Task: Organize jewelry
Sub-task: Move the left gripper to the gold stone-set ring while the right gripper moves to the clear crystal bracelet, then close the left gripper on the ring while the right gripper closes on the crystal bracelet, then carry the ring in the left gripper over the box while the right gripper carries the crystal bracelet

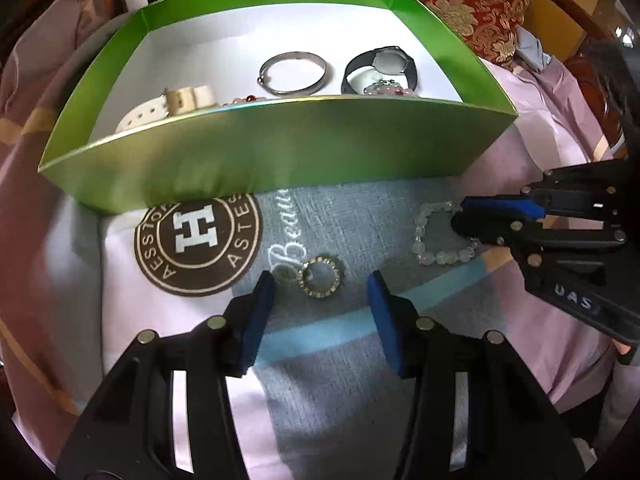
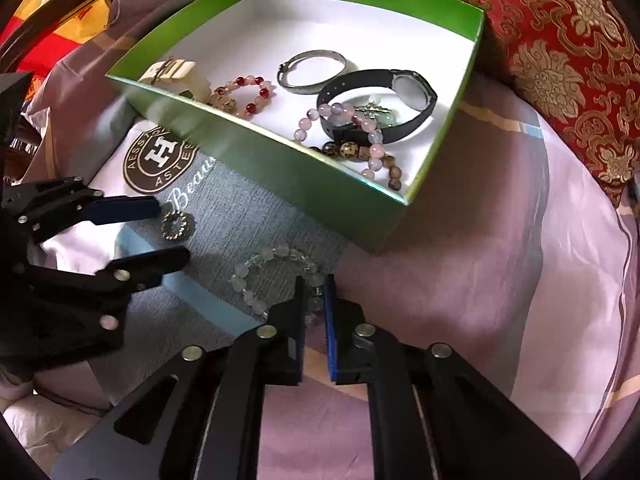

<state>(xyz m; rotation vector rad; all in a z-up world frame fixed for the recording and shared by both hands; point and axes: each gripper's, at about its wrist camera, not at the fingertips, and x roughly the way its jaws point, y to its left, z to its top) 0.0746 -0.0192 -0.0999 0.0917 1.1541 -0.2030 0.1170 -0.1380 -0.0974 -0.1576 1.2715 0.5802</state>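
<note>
Left wrist view | left gripper (image 1: 322,282) spread wide, straddling small ring (image 1: 320,276) just before green box (image 1: 256,160) wall | right gripper (image 2: 316,292) pinched narrow on clear bead bracelet (image 2: 276,276) near box corner | bedspread (image 2: 500,280) open beside.

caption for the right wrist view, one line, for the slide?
Right gripper shut on clear bead bracelet beside the green box; open left gripper flanks a studded ring.

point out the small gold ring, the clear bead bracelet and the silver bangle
small gold ring (image 1: 321,280): left wrist view, on its studded right band
clear bead bracelet (image 2: 256,262): right wrist view, on a far-side bead
silver bangle (image 1: 294,90): left wrist view, on its near rim
</note>
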